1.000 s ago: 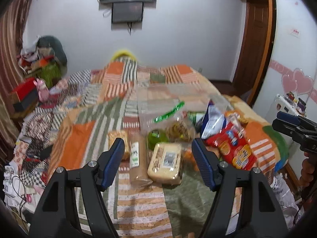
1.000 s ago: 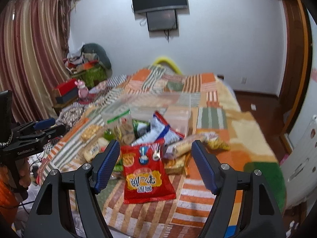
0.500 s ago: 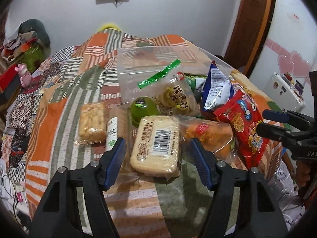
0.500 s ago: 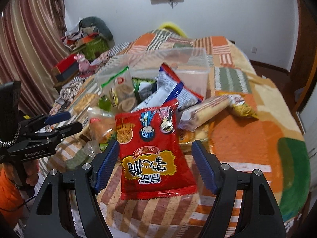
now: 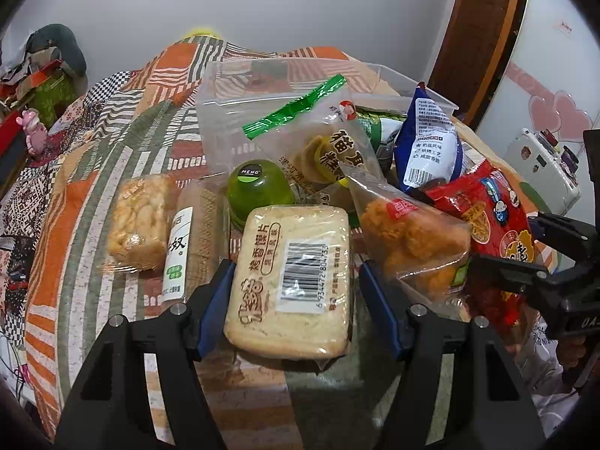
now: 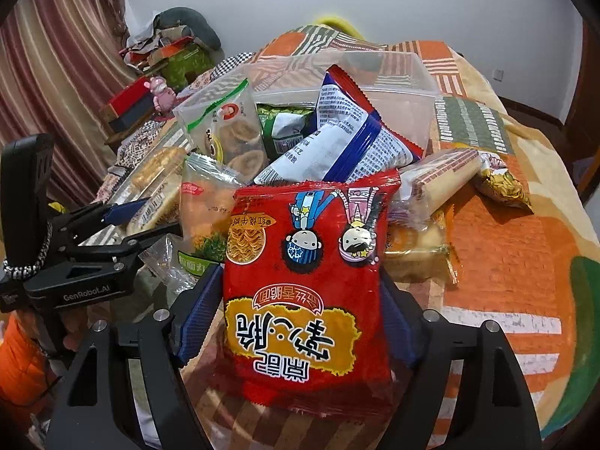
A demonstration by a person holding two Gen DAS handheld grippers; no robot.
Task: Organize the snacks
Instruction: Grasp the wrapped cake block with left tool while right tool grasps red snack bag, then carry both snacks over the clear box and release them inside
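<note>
Surface: a bed under a patchwork quilt of orange, green and striped squares, carrying all the snacks.

Left gripper: jaws apart, one blue pad on each side of the pale toast-slice packet; whether the pads touch the wrapper cannot be told. Outside the left jaw lie a brown biscuit roll and a puffed-rice bar; ahead of the jaws, a green jelly cup; beyond the right jaw, a clear bag of orange floss cakes.

Right gripper: jaws apart, flanking the red noodle-snack bag, which lies between them. Ahead of these jaws, a blue-and-white packet leans out of a clear plastic bin; a wrapped cracker roll lies ahead and to their right.

Room: white wall, striped curtain far to the left, wooden door frame, and heaped belongings beside the bed.
</note>
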